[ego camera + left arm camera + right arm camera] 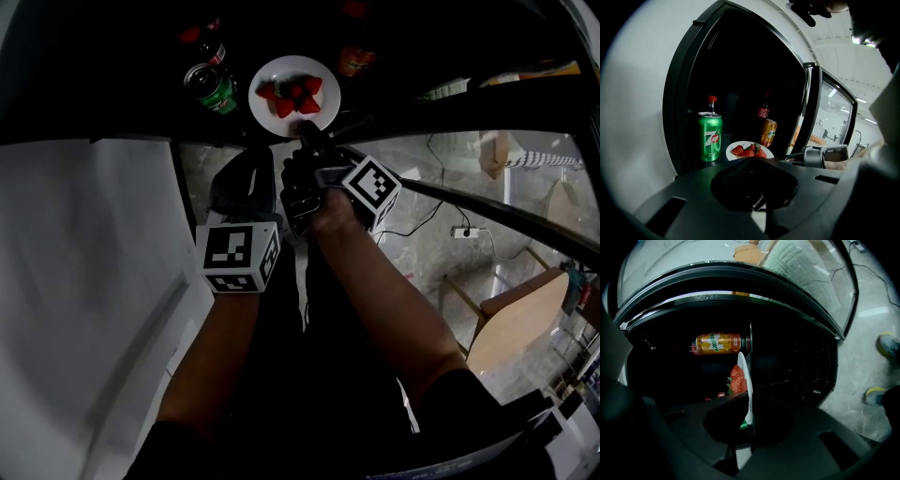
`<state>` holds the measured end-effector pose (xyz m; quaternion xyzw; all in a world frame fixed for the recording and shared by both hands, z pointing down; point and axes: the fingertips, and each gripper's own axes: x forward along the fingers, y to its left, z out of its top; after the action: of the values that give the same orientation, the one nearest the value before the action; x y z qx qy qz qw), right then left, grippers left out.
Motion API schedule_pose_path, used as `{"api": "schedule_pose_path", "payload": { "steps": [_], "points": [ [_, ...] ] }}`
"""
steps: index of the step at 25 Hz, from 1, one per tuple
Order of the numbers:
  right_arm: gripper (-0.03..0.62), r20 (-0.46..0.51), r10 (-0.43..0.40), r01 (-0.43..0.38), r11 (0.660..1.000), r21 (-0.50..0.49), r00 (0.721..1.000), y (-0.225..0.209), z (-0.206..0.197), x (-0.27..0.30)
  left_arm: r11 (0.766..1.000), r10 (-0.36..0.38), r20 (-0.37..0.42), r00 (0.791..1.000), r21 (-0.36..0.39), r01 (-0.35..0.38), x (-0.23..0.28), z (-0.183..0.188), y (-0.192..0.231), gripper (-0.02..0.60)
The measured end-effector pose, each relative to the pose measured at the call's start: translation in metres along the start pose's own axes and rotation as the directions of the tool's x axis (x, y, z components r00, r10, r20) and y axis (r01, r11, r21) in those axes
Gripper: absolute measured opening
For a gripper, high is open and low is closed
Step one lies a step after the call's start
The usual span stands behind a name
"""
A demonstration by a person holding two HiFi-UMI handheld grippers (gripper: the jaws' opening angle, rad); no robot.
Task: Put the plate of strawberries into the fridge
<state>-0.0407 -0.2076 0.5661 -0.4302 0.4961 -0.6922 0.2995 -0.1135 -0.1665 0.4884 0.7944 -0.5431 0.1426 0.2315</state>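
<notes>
Fridge (740, 70) interior is very dark, so the shelf is barely readable. It's unclear whether the plate (322, 118) rests on it. The white round plate sits inside the fridge between the green can (709, 137) and orange can (768, 132), carrying a few red strawberries (292, 97). The right claw (747, 420) is clamped on its near rim, which shows edge-on in the right gripper view. The left claw (751, 178) is closed up with nothing in it, outside the fridge.

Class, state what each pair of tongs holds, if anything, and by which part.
The right tongs grip the plate of strawberries by its near rim, edge-on between the jaws. The left tongs are shut and hold nothing.
</notes>
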Motion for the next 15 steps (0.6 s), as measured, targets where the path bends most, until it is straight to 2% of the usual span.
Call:
{"api": "schedule_pose_path", "payload": {
  "steps": [8, 13, 15],
  "points": [
    [0.017, -0.004, 0.021, -0.021, 1.0, 0.01, 1.0, 0.0025, -0.0014, 0.0052, 1.0, 0.015, -0.007, 1.0, -0.008, -0.015, 0.0006, -0.0027, 0.006, -0.015],
    [0.019, -0.018, 0.014, -0.014, 1.0, -0.016, 1.0, 0.0017, -0.005, 0.0042, 1.0, 0.017, -0.008, 1.0, -0.007, -0.017, 0.0009, -0.0031, 0.0069, -0.015],
    [0.049, -0.024, 0.016, -0.016, 0.999, -0.029, 1.0, 0.0014, -0.0059, 0.0036, 1.0, 0.018, -0.008, 1.0, -0.008, -0.018, 0.0013, -0.0033, 0.0073, -0.015]
  ]
}}
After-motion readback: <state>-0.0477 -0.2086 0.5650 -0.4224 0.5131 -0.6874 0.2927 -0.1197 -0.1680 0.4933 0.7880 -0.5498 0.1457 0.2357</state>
